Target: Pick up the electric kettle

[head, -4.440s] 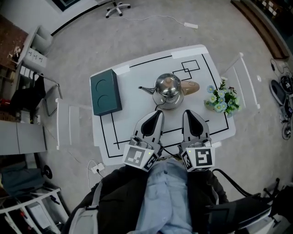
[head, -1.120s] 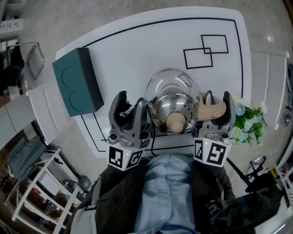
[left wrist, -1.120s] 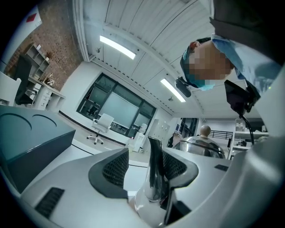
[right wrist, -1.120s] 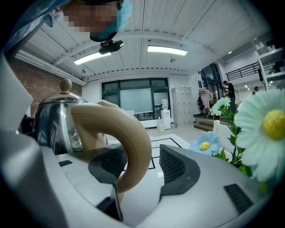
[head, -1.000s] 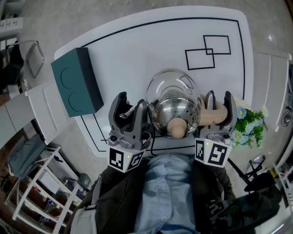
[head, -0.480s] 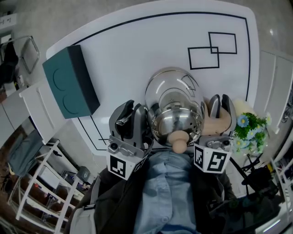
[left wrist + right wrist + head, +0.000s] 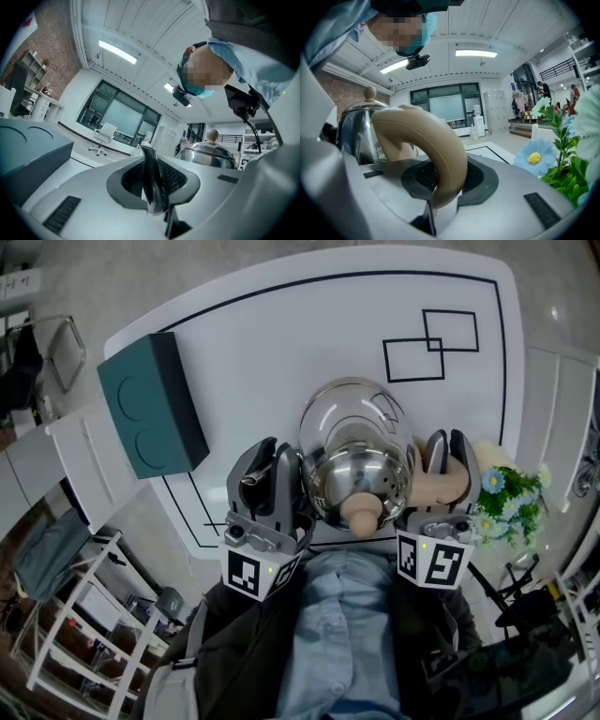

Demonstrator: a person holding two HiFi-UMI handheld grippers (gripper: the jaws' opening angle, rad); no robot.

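Observation:
The steel electric kettle (image 7: 361,479) with a tan knob stands at the table's near edge, and its round base (image 7: 354,409) shows just beyond it. My left gripper (image 7: 269,463) has just been closing and is shut on the thin spout (image 7: 152,183), which stands upright between its pads. My right gripper (image 7: 442,454) has also just been closing and is shut on the tan loop handle (image 7: 429,145). The kettle body (image 7: 211,157) shows to the right in the left gripper view, and the kettle body (image 7: 356,136) shows to the left in the right gripper view.
A dark green box (image 7: 155,418) lies on the white table (image 7: 281,343) at the left. A bunch of blue and white flowers (image 7: 506,507) stands close to the right gripper. Black lines and squares (image 7: 431,345) mark the tabletop.
Both grippers came forward to the kettle, then their wide-open jaws closed, the left on the spout and the right on the handle. Neither hand has shifted in the last second.

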